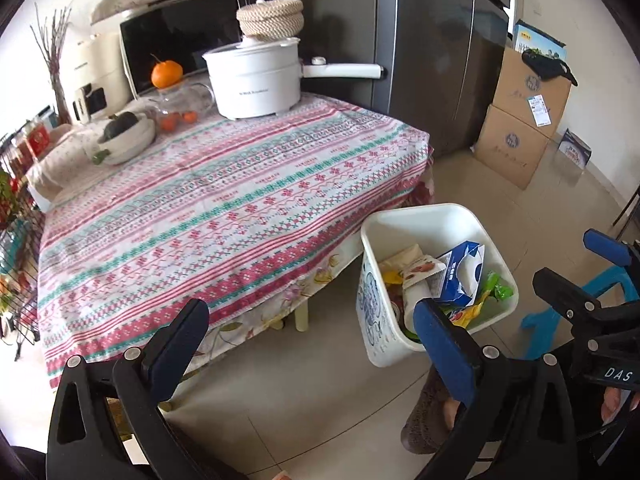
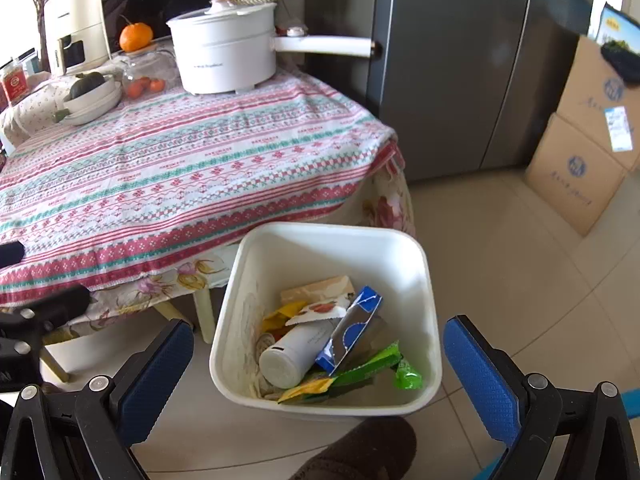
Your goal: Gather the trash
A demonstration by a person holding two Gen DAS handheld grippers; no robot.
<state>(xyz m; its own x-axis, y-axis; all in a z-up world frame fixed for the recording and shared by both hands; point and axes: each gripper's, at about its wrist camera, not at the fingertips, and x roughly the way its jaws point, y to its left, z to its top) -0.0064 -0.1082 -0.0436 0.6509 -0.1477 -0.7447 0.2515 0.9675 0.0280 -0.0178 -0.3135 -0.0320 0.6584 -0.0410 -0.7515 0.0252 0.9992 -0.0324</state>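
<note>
Right wrist view: my right gripper point(image 2: 318, 364) is spread wide, nothing between the blue pads point(image 2: 480, 368), hanging above the white trash bin point(image 2: 424, 264) on the floor tiles just beside the table point(image 2: 180, 168). Bin contents overlap, so the count is rough: one white bottle point(image 2: 296, 354), one blue-and-white carton point(image 2: 352, 328), one green wrapper point(image 2: 380, 364), maybe two yellow ones, plus paper scraps half buried. A brown slipper point(image 2: 360, 452) is cut off at the bottom edge. Left wrist view: my left gripper point(image 1: 312, 344) is also wide open and empty, one pad covering the bin's near corner. On the table: one white pot point(image 1: 256, 80), two stacked cardboard boxes point(image 1: 520, 120) by the fridge point(image 1: 432, 60).
</note>
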